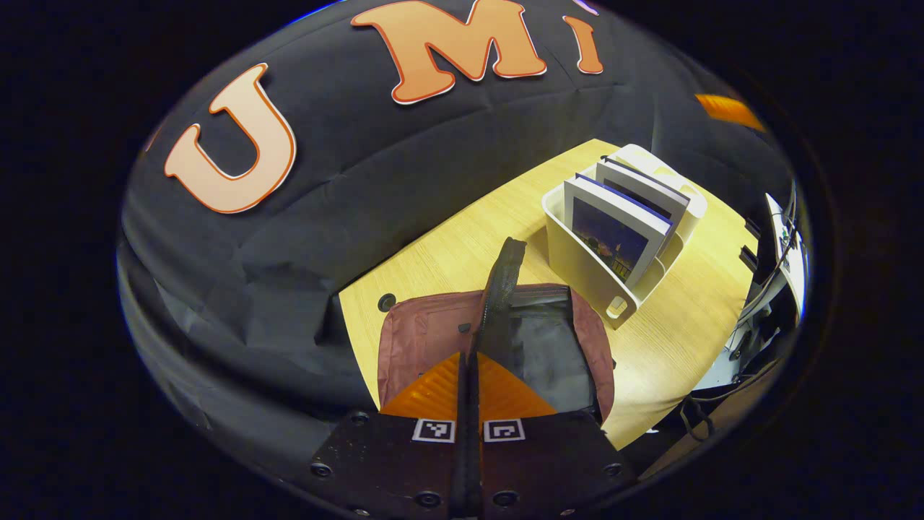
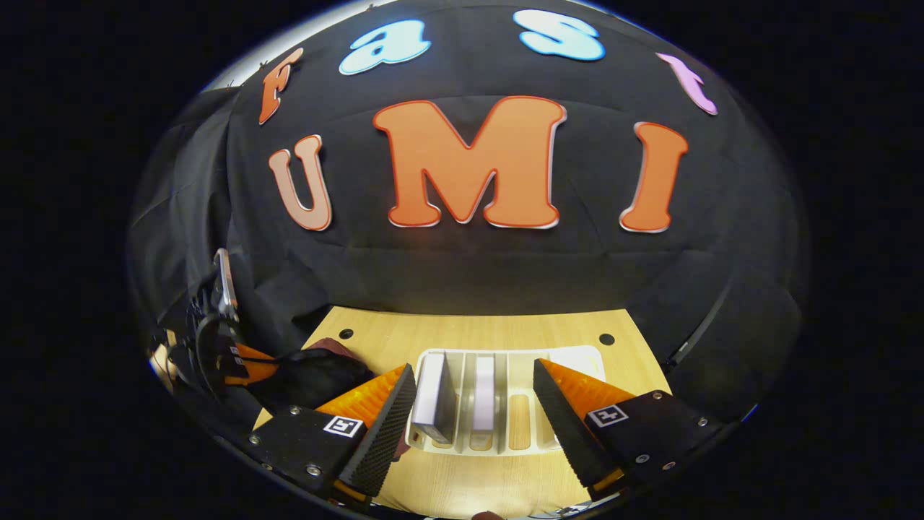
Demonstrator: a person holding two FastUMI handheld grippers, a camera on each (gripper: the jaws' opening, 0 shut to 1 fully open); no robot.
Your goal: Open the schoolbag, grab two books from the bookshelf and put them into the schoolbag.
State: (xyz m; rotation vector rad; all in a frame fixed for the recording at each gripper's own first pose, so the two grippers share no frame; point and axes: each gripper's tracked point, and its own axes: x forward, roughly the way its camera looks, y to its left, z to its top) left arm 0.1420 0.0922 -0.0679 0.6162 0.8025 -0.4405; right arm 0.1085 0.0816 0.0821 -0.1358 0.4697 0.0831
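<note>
Our left gripper (image 1: 468, 393) has its fingers pressed together on a dark strap or flap edge (image 1: 502, 278) of the schoolbag (image 1: 426, 339), holding it up so the mouth gapes and the dark lining (image 1: 548, 347) shows. Our right gripper (image 2: 473, 422) hangs with its jaws spread wide and nothing between them, poised over the near end of the bookshelf (image 2: 505, 433).

The step in hand, as we judge it, is taking the first book. We should centre the open jaws on one spine only, drop them either side of it, clear of the shelf's dividers, and pinch low enough that the book does not swing as it lifts. Meanwhile the left gripper should keep the flap high and taut, so the mouth stays wide for the drop.

The bookshelf is a pale plastic rack with slotted compartments, and the schoolbag lies just to one side of it on the worktop (image 1: 462, 245), close by or touching. Two books stand upright in neighbouring slots: the first book (image 2: 432, 397), nearest the schoolbag, has a dark pictured cover, and the second book (image 2: 482, 393) stands just beyond it. The remaining slots look empty. The schoolbag is a dull reddish brown, soft and slack.
</note>
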